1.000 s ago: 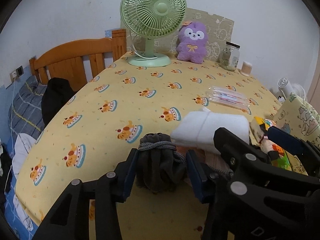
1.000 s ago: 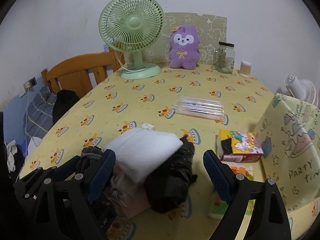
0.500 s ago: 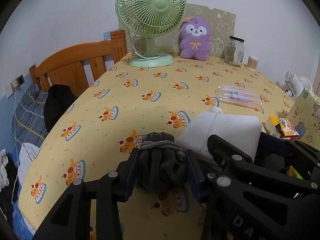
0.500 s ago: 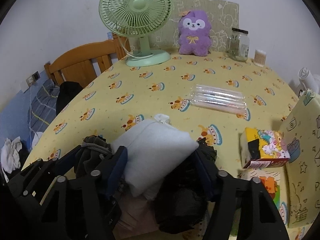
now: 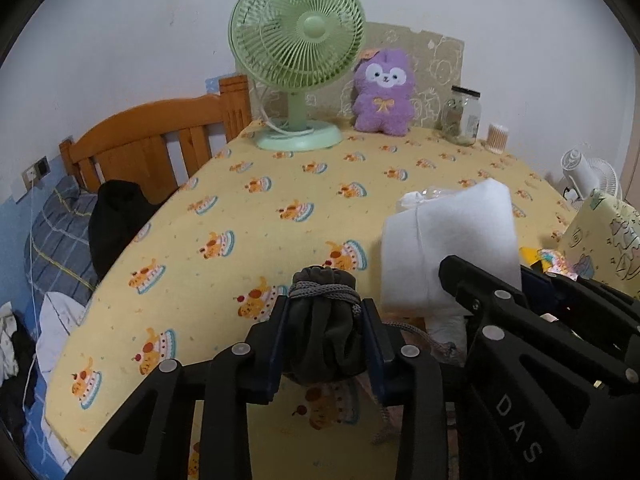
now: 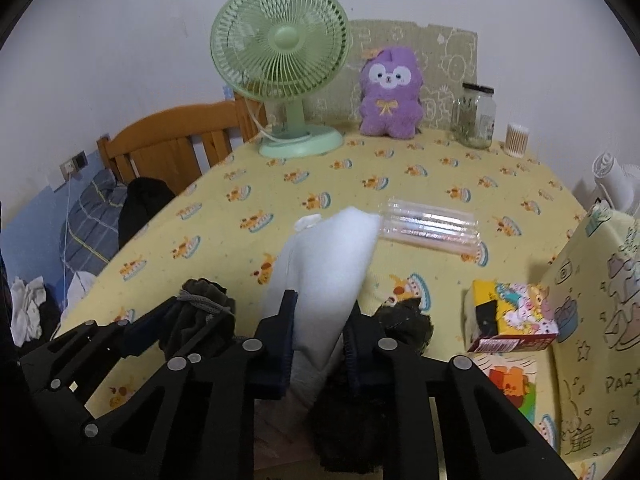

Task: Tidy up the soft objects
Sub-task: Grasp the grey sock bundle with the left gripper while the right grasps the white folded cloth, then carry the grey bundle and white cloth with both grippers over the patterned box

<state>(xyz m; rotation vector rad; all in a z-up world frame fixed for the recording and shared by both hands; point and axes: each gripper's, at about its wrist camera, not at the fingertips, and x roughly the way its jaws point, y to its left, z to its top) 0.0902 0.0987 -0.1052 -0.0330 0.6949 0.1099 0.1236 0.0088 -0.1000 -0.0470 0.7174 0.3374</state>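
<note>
My left gripper (image 5: 325,309) has its jaws closing, and both pads press the sides of a dark olive drawstring pouch (image 5: 324,336) tied with grey cord. Just to its right, my right gripper (image 6: 322,309) has its jaws closing too, and they squeeze the near end of a white padded bundle (image 6: 332,256), which tilts up off the table. The same bundle (image 5: 452,240) shows in the left wrist view, above the right gripper's black frame. A black fuzzy cloth (image 6: 404,322) and a pinkish cloth lie under the bundle. A purple plush toy (image 6: 390,96) sits at the far edge.
The table (image 6: 248,184) has a yellow cake-print cover. On it are a green fan (image 6: 280,64), a glass jar (image 6: 474,120), a cotton-swab tub (image 6: 517,139), a clear plastic pack (image 6: 432,224), a colourful box (image 6: 512,316) and a yellow gift bag (image 6: 600,280). A wooden headboard (image 5: 160,144) and bedding lie left.
The right jaws went from wide apart to clamped on the white bundle, whose far end rose. The left jaws narrowed onto the pouch. Neither hand shifted much.
</note>
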